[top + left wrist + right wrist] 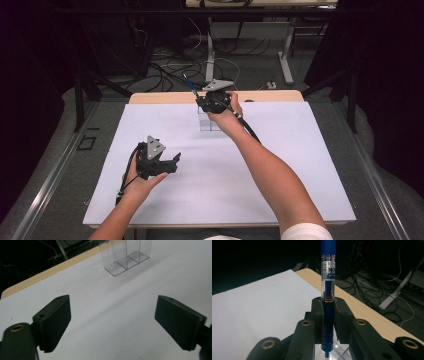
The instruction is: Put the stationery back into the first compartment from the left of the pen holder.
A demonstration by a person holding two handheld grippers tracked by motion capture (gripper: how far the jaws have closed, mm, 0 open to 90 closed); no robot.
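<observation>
1. The right gripper (207, 102) is held over the far middle of the white table sheet (280, 165), near the wooden far edge of the table (165, 97).
2. Its jaws are closed tight on a blue pen (328, 290), which stands between the two pads in the right gripper view; the clamp sits on the dark lower barrel, just under the clear section with the printed label.
3. The pen's blue upper part rises above the jaws and out of the top of that view; its tip (326, 356) pokes out below them.
4. Straight beneath the tip is a clear plastic holder (337, 352), seen through the gap at the bottom of the right gripper view. Whether the tip is already inside a compartment or just above the rim cannot be told.
5. In the high view the holder (209, 122) stands upright on the sheet directly under the right gripper, partly hidden by the hand.
6. The left gripper view shows the holder (126, 260) as a row of narrow, see-through compartments, standing ahead of the left jaws and well apart from them.
7. The left gripper (172, 162) is over the near left part of the sheet, its jaws spread wide with nothing between them, only bare sheet.
</observation>
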